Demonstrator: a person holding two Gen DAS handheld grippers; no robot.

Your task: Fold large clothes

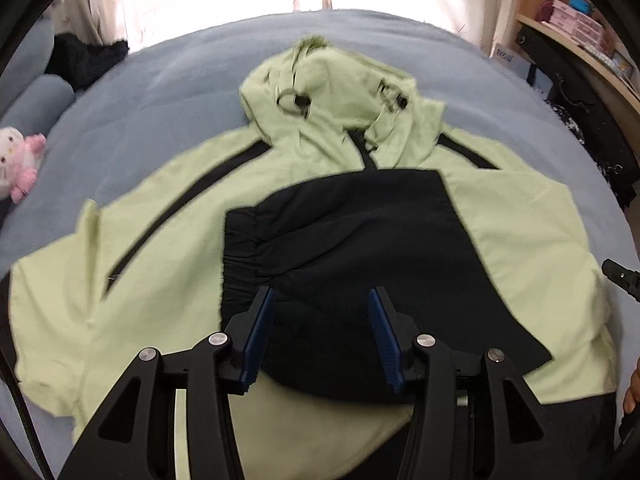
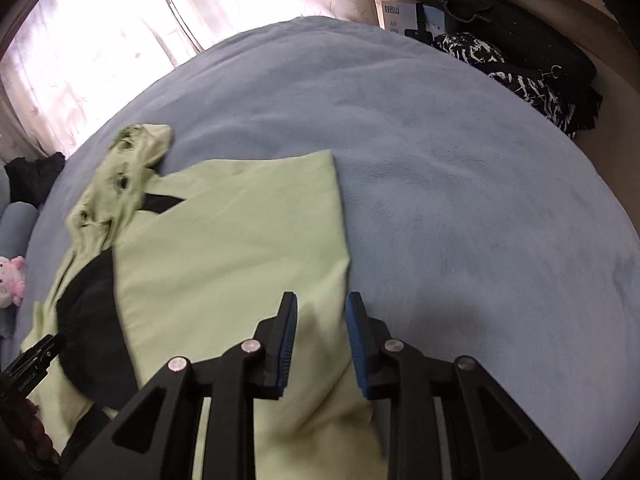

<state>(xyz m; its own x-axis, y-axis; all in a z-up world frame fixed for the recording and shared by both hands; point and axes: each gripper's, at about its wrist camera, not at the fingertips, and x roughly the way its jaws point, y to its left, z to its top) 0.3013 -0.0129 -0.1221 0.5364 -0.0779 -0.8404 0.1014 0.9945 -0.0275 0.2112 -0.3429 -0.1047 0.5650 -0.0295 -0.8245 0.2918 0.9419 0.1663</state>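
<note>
Light green hooded jacket [image 1: 168, 248] lies face up on the grey-blue bed cover [image 2: 460, 168], hood [image 1: 320, 80] pointing toward the curtained window, black stripes running off the shoulders. One black sleeve [image 1: 360, 248] is already folded in across the chest, elastic cuff near the middle; the far sleeve on the other side is spread flat. Left gripper [image 1: 322, 336] hangs over the black sleeve, jaws spread, nothing between the pads that I can see. Right gripper [image 2: 322, 344] sits at the jacket's right edge, jaws narrow but parted, green cloth passing under and between them; can't tell whether the pads actually bite the fabric, looks loose. A pink plush toy [image 1: 24, 160] sits off to the side, dark clothes piled at the bed edge. Risk: if the right side gets lifted with only the top layer caught, the fold comes in crooked or the cloth slips out midway. The slick fabric could also drag the folded sleeve off the chest.
</note>
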